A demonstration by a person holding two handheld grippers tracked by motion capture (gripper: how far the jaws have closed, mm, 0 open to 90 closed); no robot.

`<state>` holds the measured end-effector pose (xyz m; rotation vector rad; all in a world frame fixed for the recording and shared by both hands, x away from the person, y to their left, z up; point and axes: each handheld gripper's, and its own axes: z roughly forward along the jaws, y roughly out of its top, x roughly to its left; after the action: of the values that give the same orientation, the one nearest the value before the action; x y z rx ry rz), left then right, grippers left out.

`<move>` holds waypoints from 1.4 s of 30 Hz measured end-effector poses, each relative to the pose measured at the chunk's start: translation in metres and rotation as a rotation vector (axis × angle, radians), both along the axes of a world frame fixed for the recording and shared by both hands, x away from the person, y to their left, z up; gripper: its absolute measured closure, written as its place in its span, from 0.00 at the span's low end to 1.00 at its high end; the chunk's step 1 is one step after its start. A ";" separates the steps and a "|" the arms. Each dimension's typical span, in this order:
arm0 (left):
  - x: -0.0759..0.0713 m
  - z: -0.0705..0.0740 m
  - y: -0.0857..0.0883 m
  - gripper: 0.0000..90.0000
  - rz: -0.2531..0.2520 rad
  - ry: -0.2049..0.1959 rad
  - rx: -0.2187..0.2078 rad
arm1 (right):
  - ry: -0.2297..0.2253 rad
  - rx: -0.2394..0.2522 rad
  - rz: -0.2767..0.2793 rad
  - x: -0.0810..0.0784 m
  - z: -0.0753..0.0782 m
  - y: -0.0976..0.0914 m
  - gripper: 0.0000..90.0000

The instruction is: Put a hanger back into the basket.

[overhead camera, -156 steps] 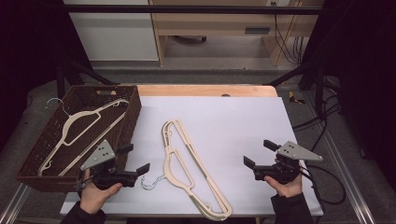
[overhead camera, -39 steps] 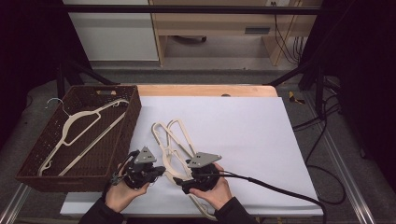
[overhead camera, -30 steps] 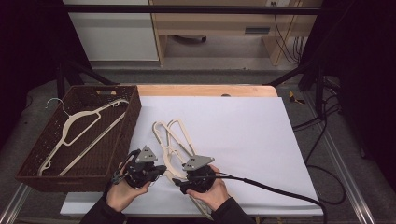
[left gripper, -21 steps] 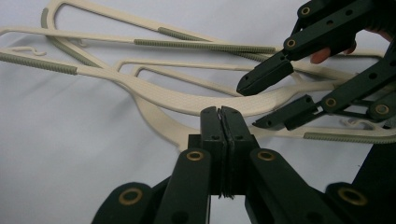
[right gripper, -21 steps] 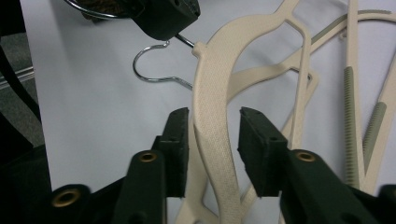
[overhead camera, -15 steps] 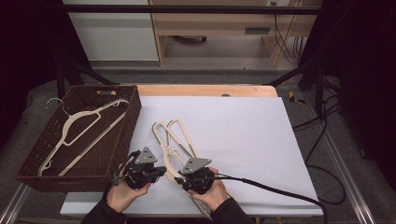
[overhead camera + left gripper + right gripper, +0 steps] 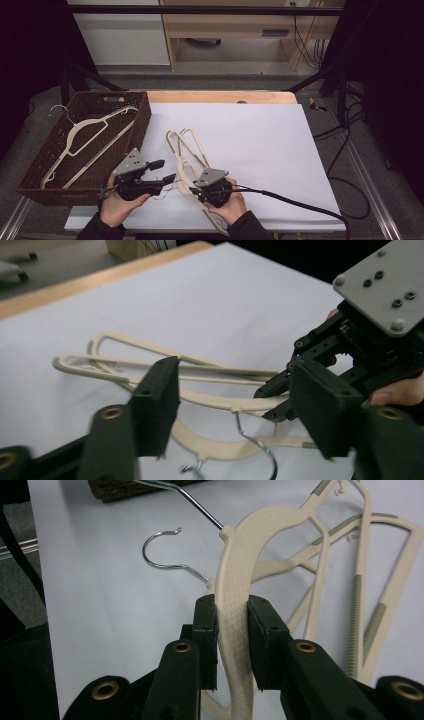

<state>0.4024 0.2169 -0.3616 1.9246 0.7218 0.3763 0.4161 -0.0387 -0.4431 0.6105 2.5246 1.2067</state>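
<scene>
At the far left of the table, a brown wicker basket [image 7: 35, 172] is holding one cream plastic hanger [image 7: 85, 142] with its wire hook toward the far rim. Just right of the basket, the left gripper [image 7: 169, 170] is hovering above the white table cover [image 7: 260, 135], its jaws having just been opening and now standing apart with nothing between them; in the left gripper view the two black jaws are framing the hangers lying beyond. Next to it, two more cream hangers [image 7: 187, 150] are lying overlapped on the cover near the front edge, their wire hooks [image 7: 165, 555] pointing toward the left gripper. The right gripper [image 7: 192, 189], held in the person's right hand [image 7: 232, 207], is clamping the shoulder of the upper hanger [image 7: 240, 595]; its jaws have just been closing, and the right gripper view shows both pads pressing on the textured cream arm. A black cable [image 7: 300, 205] is trailing from this gripper toward the table's right edge.
</scene>
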 end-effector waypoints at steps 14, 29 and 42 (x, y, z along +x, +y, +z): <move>0.004 -0.002 0.022 0.04 0.060 -0.034 -0.024 | -0.063 0.006 -0.089 0.006 0.025 -0.029 0.90; 0.005 -0.013 0.007 0.04 0.030 -0.025 0.025 | -0.054 0.109 -0.149 0.017 0.046 -0.074 0.96; 0.011 -0.015 -0.021 0.12 -0.067 -0.048 0.084 | 0.053 0.206 0.077 0.003 0.063 -0.067 0.96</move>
<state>0.4135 0.1963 -0.3763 2.0067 0.6173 0.4152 0.4192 -0.1052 -0.3799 0.6034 2.5064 1.5107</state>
